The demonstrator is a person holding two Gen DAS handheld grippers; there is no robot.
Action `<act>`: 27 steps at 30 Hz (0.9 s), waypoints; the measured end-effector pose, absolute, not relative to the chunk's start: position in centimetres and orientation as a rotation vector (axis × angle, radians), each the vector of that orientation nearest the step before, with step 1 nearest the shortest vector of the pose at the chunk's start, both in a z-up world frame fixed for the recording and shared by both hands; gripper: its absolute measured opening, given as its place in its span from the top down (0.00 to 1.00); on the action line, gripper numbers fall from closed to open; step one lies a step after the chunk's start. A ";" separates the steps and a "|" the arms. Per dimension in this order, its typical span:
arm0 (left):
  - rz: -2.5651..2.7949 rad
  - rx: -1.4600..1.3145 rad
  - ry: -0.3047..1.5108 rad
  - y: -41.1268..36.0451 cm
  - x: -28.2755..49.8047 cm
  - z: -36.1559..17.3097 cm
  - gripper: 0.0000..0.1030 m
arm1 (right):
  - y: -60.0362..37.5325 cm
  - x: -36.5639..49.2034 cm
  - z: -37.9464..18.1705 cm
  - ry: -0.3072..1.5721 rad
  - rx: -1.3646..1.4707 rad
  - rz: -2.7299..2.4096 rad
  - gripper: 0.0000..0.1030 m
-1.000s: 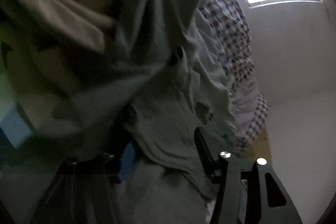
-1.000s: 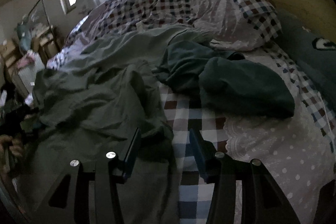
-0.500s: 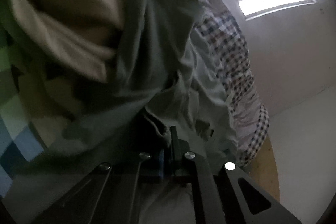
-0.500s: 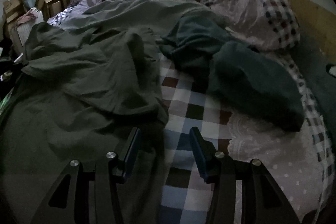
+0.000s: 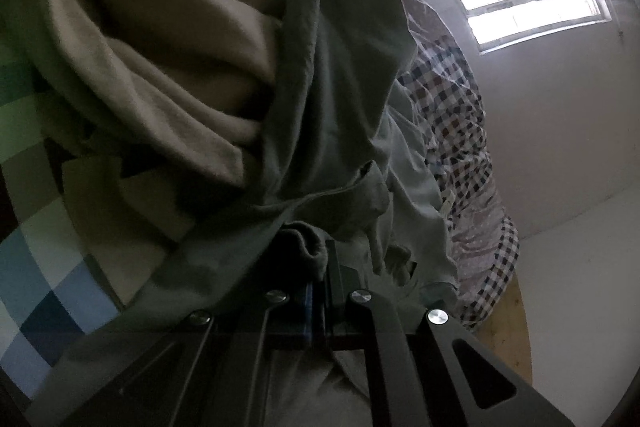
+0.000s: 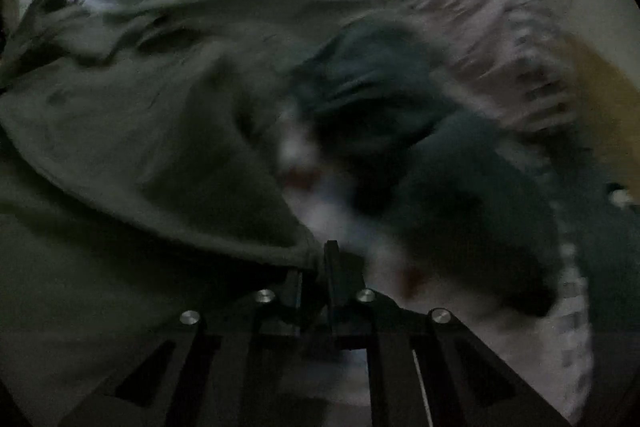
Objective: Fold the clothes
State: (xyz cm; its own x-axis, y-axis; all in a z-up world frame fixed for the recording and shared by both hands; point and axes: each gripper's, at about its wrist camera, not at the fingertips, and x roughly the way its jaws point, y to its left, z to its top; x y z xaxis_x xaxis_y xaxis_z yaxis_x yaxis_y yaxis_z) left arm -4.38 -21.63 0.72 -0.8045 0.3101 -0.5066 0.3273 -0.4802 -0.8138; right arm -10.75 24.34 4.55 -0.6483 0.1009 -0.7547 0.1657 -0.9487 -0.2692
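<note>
Checkered bedding (image 5: 460, 115) is lying beyond both grippers, each pinching the green garment (image 5: 340, 75) to spread it: left gripper (image 5: 320, 267) clenched on a bunched edge, right gripper (image 6: 316, 267) closing on another.

R wrist view motion-blurred: checked bedding (image 6: 460, 7), dark garment (image 6: 460, 187) indistinct.

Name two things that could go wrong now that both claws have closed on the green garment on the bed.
1. The left claw pinches only a bunched fold of the green garment; it may slip out when lifted.
2. The beige cloth overlaps the garment and may drag along.
3. The right claw, closing, bites just the edge.
</note>
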 end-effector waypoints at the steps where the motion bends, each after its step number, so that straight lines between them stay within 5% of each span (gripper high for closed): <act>1: -2.515 0.983 1.592 -21.5 -4.3 0.7 0.98 | 24.6 -10.5 5.0 0.497 1.270 -2.807 0.93; 6: -2.513 1.060 1.494 -20.9 -4.3 0.6 0.98 | 25.0 -10.5 2.1 0.527 1.433 -2.664 0.93; 12: -2.485 1.096 1.432 -21.2 -3.6 0.1 0.98 | 26.5 -8.8 5.3 0.502 1.487 -2.522 0.74; 15: -2.493 1.106 1.384 -20.9 -3.6 0.1 0.98 | 28.1 -9.0 8.7 0.328 1.399 -2.526 0.57; 22: -2.498 1.129 1.315 -20.4 -3.8 -0.4 0.98 | 28.1 -17.6 10.6 -0.073 1.294 -2.477 0.55; 27: -2.514 1.125 1.259 -19.8 -4.1 -0.5 0.98 | 25.6 -23.6 9.1 -0.139 1.334 -2.429 0.55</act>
State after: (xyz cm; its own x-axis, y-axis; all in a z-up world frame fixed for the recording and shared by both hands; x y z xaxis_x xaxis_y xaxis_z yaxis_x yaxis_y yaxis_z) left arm -4.10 -19.85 -0.46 -0.7183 0.2141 -0.6620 0.4017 -0.6492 -0.6459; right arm -23.64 25.55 9.07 -0.4866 -0.3603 -0.7959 0.2672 -0.9287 0.2571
